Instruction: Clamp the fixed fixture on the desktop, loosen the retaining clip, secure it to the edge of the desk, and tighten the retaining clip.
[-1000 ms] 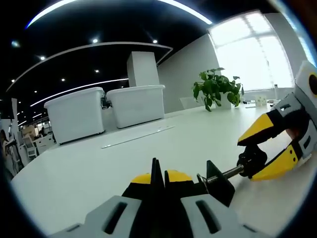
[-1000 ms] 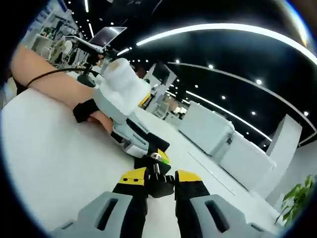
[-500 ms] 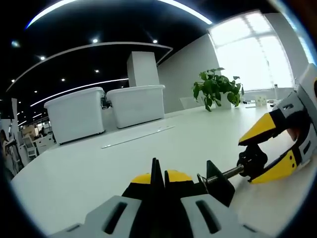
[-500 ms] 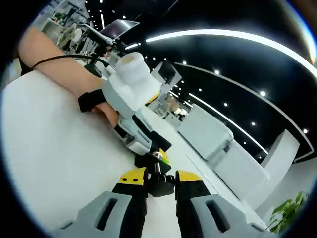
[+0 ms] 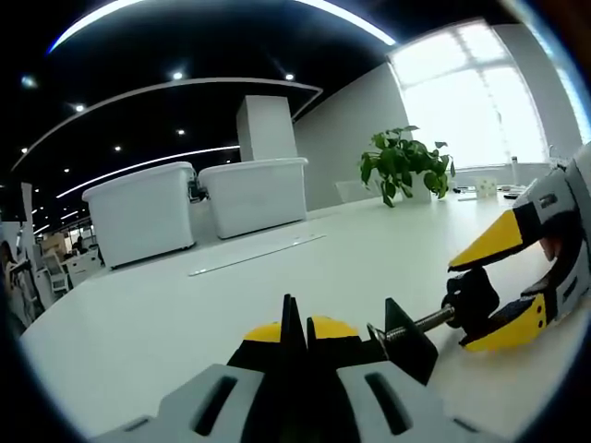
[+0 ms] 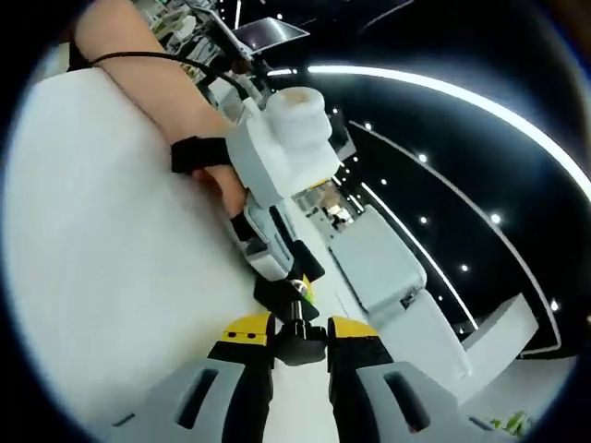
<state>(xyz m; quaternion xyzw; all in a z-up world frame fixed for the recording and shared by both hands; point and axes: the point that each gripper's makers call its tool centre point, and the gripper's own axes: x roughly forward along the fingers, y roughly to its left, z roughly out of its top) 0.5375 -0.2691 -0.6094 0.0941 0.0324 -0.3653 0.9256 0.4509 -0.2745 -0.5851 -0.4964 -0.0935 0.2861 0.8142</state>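
Black clamp fixture point(image 5: 406, 343) sits on the white desk point(image 5: 185, 323), right in front of you; its screw point(image 5: 427, 322) runs out to a black knob point(image 5: 471, 297). Your left gripper point(image 5: 297, 334) has jaws shut tight on the fixture body; your right gripper point(image 6: 298, 330) pinches the knob point(image 6: 297, 343), yellow tips close around it w/ only the knob between. Behind: two white bins point(image 5: 194, 208) & a potted plant point(image 5: 404, 166) near the window.

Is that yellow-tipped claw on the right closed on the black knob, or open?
Shut on it: the right gripper has both yellow tips touching the knob.
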